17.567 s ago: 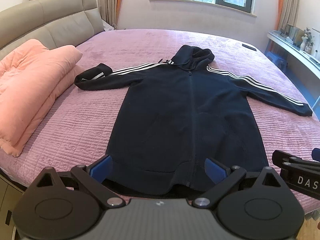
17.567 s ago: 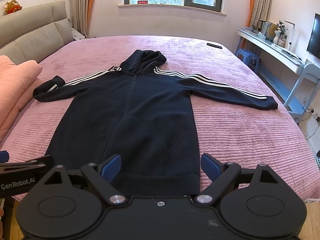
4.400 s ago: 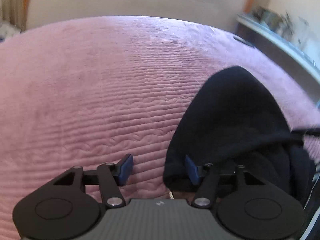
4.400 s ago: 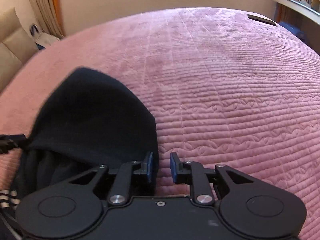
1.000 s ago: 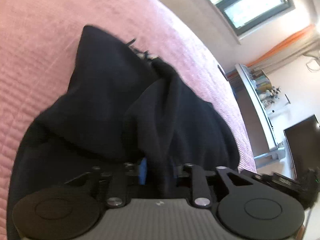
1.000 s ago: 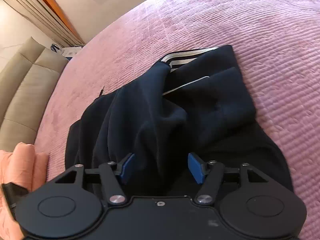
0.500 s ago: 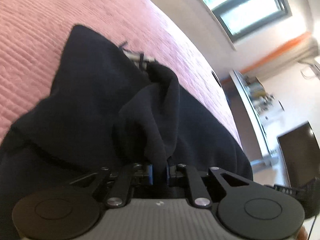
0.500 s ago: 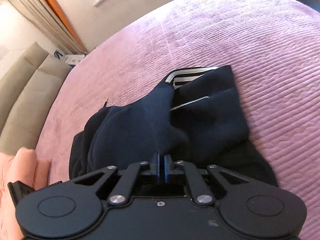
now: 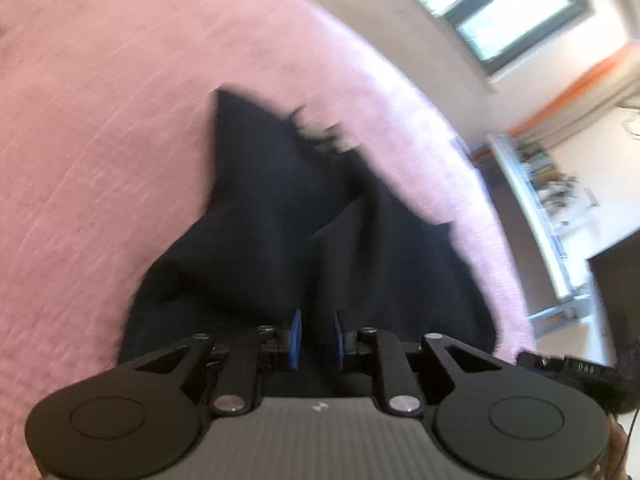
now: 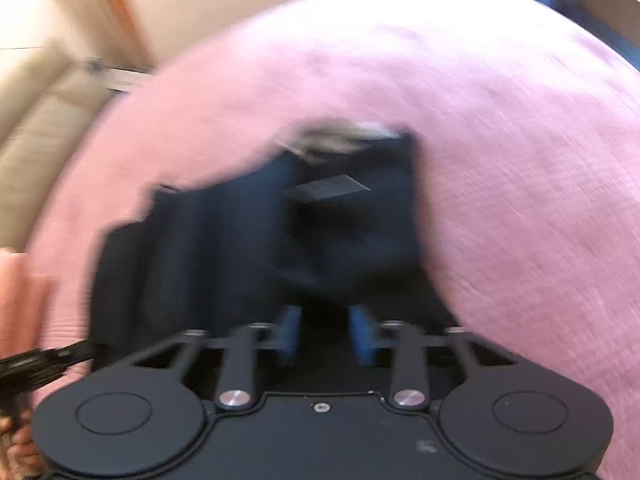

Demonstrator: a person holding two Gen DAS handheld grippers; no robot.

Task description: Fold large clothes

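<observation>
- The hoodie [image 9: 280, 216] lies bunched on the pink bed [image 9: 100, 140], partly folded, its striped edge at the far end.
- My left gripper [image 9: 316, 338] hovers over its near edge, jaws narrowly parted, gripping nothing.
- My right gripper [image 10: 325, 334] does likewise, jaws slightly wider; I judge both just let go.

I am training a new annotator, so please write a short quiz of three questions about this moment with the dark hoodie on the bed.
1. True or false: the jaws of the right gripper stand apart.
2. What colour is the bedspread under the hoodie?
3. In the left wrist view, the window is: A) upper right, B) lower left, C) behind the hoodie.
Key: 1 true; 2 pink; 3 A.
</observation>
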